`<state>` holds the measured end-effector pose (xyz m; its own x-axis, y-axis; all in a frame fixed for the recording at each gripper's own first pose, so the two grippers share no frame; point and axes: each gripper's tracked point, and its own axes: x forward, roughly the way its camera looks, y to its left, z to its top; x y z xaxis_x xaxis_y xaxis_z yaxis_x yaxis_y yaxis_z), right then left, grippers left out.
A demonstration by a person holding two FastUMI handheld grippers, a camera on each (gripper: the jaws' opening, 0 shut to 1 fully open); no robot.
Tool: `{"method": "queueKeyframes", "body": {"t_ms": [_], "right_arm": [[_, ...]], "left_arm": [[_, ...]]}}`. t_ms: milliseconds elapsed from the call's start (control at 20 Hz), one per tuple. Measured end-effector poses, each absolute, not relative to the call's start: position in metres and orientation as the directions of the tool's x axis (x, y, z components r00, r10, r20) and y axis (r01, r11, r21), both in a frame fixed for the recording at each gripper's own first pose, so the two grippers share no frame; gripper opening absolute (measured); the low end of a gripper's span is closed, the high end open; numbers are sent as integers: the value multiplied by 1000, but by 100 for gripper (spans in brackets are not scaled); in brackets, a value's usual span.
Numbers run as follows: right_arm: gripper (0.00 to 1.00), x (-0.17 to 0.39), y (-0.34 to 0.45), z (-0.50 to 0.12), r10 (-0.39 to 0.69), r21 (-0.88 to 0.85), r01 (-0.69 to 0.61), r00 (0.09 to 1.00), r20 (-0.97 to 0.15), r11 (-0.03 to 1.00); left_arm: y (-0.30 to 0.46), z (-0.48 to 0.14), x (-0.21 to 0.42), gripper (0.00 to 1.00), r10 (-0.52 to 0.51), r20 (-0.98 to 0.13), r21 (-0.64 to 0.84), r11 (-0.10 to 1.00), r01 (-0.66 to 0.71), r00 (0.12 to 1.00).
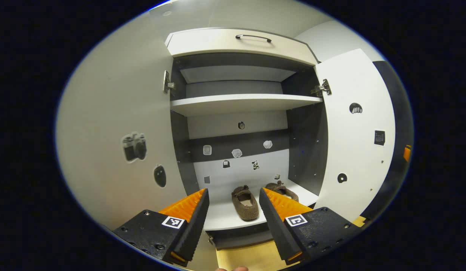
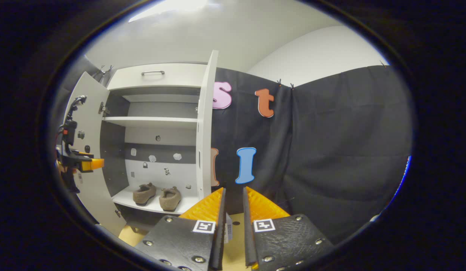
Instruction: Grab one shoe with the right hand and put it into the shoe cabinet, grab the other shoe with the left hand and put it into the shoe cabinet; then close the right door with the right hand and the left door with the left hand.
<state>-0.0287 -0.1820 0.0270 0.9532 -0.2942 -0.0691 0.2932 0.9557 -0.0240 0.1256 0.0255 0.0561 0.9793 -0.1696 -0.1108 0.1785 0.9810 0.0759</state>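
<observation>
Two brown fuzzy shoes, one [image 1: 245,205] beside the other [image 1: 283,188], lie side by side on the bottom shelf [image 1: 225,218] of the white shoe cabinet. Both doors stand wide: the left door [image 1: 116,150] and the right door [image 1: 353,150]. My left gripper [image 1: 234,194] is open in front of the bottom shelf, short of the shoes, holding nothing. In the right gripper view the shoes [image 2: 144,194] [image 2: 169,198] sit left of the right door's edge [image 2: 204,131]. My right gripper [image 2: 233,192] hovers just right of that door with a narrow empty gap between its fingers. The left gripper [image 2: 93,164] shows by the left door [image 2: 86,113].
An empty middle shelf [image 1: 244,103] and a drawer with a dark handle [image 1: 253,37] sit above. Small stickers dot the cabinet's back panel and doors. Black cloth [image 2: 330,150] hangs right of the cabinet. The floor [image 1: 251,258] is light wood.
</observation>
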Motion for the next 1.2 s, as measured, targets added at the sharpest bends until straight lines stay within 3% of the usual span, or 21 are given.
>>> {"method": "queueKeyframes", "body": {"t_ms": [300, 500, 650, 800, 900, 1200], "right_arm": [[28, -12, -196, 19, -301, 3, 303, 950, -80, 953], [29, 1, -204, 13, -300, 47, 305, 950, -91, 951], [58, 9, -206, 6, -284, 73, 292, 953, -107, 954], [66, 15, -206, -1, -271, 92, 282, 955, -120, 955], [79, 20, -205, -4, -260, 100, 273, 958, -124, 957], [82, 28, -200, -10, -227, 98, 241, 964, -141, 965]], "left_arm": [[37, 57, 70, 86, -165, -119, 32, 985, 170, 979], [48, 62, 41, 82, -138, -105, 7, 990, 140, 985], [61, 65, 30, 83, -108, -94, -14, 994, 107, 990], [72, 68, 17, 82, -81, -82, -33, 996, 79, 993], [81, 71, 15, 82, -58, -72, -24, 998, 57, 996], [89, 68, 7, 82, -27, -79, -36, 999, 25, 997]]}}
